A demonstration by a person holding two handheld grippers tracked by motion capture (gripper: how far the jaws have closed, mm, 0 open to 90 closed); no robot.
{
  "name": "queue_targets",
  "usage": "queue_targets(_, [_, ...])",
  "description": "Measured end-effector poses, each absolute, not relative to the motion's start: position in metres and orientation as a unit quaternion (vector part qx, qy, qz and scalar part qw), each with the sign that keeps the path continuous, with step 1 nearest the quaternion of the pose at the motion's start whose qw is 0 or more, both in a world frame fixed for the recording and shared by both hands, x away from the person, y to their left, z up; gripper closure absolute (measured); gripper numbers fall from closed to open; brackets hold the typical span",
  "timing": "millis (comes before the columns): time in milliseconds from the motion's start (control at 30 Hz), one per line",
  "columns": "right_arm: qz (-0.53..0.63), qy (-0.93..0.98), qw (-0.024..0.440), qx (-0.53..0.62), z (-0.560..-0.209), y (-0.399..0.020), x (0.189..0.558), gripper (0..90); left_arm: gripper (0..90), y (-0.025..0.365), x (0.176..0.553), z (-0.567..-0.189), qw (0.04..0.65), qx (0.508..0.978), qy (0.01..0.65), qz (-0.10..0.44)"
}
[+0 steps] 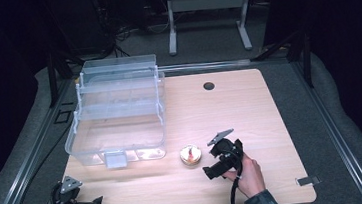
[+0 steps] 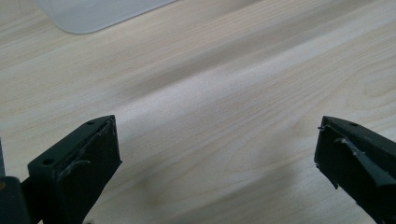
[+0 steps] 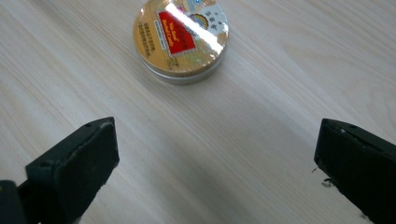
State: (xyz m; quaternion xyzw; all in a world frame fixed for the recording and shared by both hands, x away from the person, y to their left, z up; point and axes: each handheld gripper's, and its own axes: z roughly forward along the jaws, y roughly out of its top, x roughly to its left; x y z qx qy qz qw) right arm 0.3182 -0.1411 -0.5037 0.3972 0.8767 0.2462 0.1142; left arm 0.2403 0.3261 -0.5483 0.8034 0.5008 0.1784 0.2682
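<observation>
On the table (image 1: 269,103), the tin (image 1: 191,154) lies ungrasped just ahead of the right claw (image 1: 209,172), jaws wide and empty, while the left claw (image 1: 99,200) waits equally open, so pickup remains.

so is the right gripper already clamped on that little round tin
No, the right gripper has its jaws wide apart over bare table, and the round tin lies ahead of them, untouched.

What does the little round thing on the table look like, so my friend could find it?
Start at the big clear plastic box on the wooden table. Just right of its front corner lies a small round tin, before the right tool. Its gold lid has a red label.
</observation>
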Motion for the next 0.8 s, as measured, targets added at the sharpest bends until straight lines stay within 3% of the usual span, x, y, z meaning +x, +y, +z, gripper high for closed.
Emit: queue_targets(800, [0.228, 0.897, 0.085, 0.369, -0.530, -0.073, 0.367, 4.4, 0.2, 0.331, 0.239, -0.554, 0.261, 0.804, 0.504, 0.174])
